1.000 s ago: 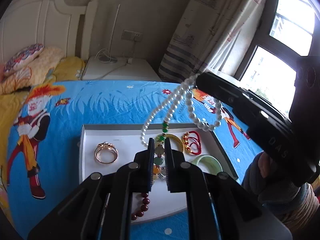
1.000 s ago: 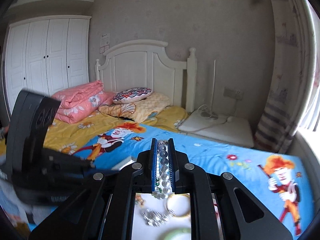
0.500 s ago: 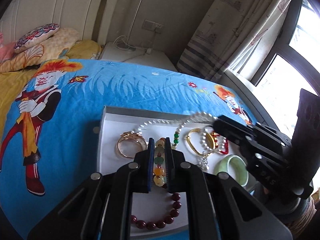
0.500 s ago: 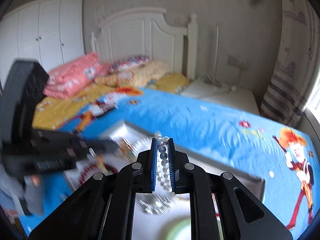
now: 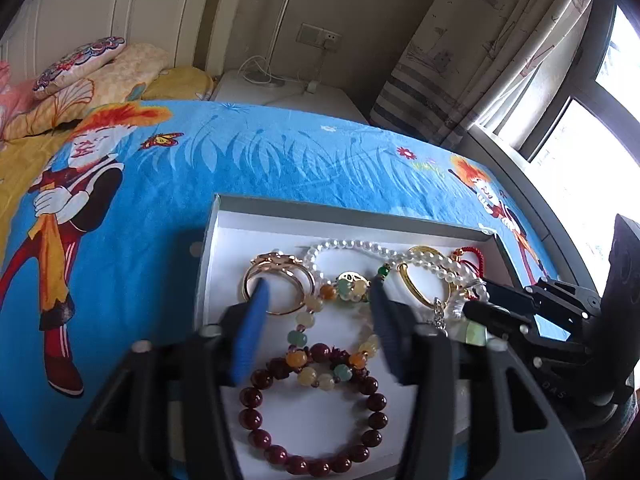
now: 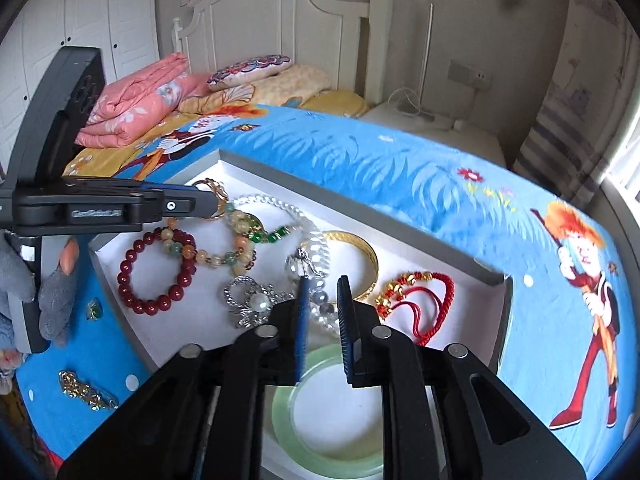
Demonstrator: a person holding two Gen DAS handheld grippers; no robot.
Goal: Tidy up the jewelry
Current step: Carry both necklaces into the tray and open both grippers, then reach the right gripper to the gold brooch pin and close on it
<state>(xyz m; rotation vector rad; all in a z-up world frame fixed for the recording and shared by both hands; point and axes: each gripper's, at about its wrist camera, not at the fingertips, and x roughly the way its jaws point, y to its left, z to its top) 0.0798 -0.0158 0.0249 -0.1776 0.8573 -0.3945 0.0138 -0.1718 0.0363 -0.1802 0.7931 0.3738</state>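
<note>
A white tray point(image 5: 212, 240) point(image 6: 440, 264) lies on the blue bedspread. A pearl necklace point(image 5: 352, 245) point(image 6: 276, 202) joined to a coloured bead strand point(image 5: 304, 338) point(image 6: 240, 218) lies across it. My left gripper point(image 5: 320, 294) point(image 6: 200, 204) hangs low over the tray. Its jaws are opening wide, and the coloured beads lie loose between them. My right gripper point(image 6: 323, 284) point(image 5: 480, 300) is opening too. A few pearls sit in its gap, not pressed by the pads. A dark red bracelet point(image 5: 256, 420) point(image 6: 132, 296) lies under the coloured strand.
The tray also holds a gold ornate bangle point(image 5: 276, 264), a plain gold bangle point(image 6: 370, 256), a red cord bracelet point(image 6: 420, 280), a silver brooch point(image 6: 256, 300) and a green jade bangle point(image 6: 288, 420). A gold chain piece point(image 6: 86, 392) lies on the bedspread.
Both grippers came down to the tray and the necklace now lies on it. The left jaws let go of the coloured beads and spread wide. The right jaws parted around the pearls.
</note>
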